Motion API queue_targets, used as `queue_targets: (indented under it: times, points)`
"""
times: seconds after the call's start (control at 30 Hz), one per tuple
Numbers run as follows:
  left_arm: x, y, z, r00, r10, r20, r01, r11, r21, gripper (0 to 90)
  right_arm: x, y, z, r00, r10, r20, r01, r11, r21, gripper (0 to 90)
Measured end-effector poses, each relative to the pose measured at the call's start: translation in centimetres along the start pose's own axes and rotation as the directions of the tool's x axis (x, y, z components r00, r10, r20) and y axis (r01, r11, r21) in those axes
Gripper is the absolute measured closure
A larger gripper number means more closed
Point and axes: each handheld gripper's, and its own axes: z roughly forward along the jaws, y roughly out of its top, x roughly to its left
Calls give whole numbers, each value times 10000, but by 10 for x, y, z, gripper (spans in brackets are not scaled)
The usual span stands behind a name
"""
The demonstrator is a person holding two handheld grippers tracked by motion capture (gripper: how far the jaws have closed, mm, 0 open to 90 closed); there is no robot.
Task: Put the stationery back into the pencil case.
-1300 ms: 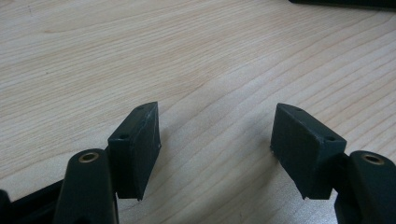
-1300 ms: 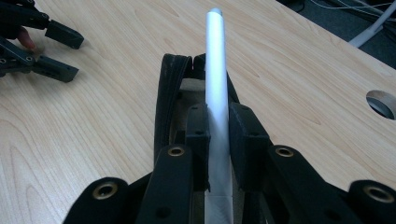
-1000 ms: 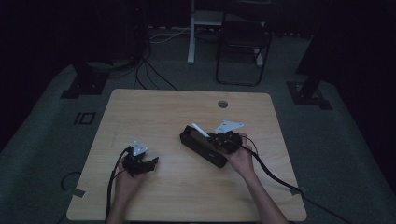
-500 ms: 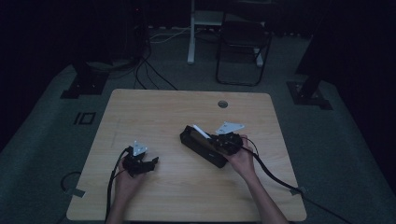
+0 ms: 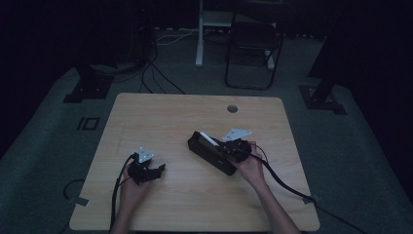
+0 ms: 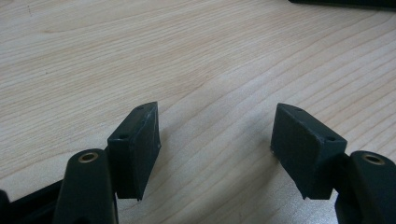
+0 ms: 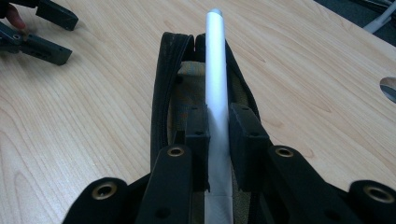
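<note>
High view: wood table [image 5: 146, 117], dim room. Right gripper [image 5: 229, 148] sits over the near-right end of a black case [image 5: 210, 152]. Case's long axis runs diagonally, from just by that gripper up and away to its left. A white pen [image 5: 208, 139] sticks out over the case's far end, same diagonal, far tip pointing up-left. Right hand [image 5: 251, 168] behind the gripper, cable [image 5: 285, 183] trailing off toward the near-right edge. Left gripper [image 5: 155, 171] is well apart from the case, on bare wood to its left, jaws aimed roughly toward the case; left hand [image 5: 130, 187] behind it. Table hole [image 5: 232, 108] lies beyond the right gripper, near the far edge. Chair [image 5: 253, 44] on the floor past the table. Jaw gaps too small to judge here.

Left gripper view: left gripper [image 6: 215, 140] jaws spread wide, bare wood grain between them, pinching nothing. A dark strip at the top right edge, prob. the case, can't tell for sure.

Right gripper view: right gripper [image 7: 218, 140] jaws pressed onto the pen [image 7: 215, 70], one pad each side of the barrel. Pen runs straight ahead from the jaws, tip away, long axis in line w/ the case [image 7: 161, 93]. Case is unzipped and gaping, tan lining showing; pen lies along the opening. This view adds the open zip and the pinch. Left gripper [image 7: 44, 35] shows far off at top left, jaws apart.
</note>
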Motion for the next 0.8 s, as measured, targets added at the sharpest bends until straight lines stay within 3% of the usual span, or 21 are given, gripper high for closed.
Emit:
queue_targets:
  times: [0.37, 0.6, 0.8]
  points:
    - [0, 0, 0, 10000, -5, 0, 5, 10000, 0, 333, 1, -2, 5, 9999, -118, -89, 119, 9998, 164, 769]
    - [0, 0, 0, 10000, 10, 7, -10, 10000, 8, 331, 1, 0, -3, 9999, -33, 124, 36, 9998, -182, 644]
    - [0, 0, 0, 10000, 14, 6, -14, 10000, 7, 330, 1, 2, -12, 9995, 29, 315, -18, 9994, -357, 589]
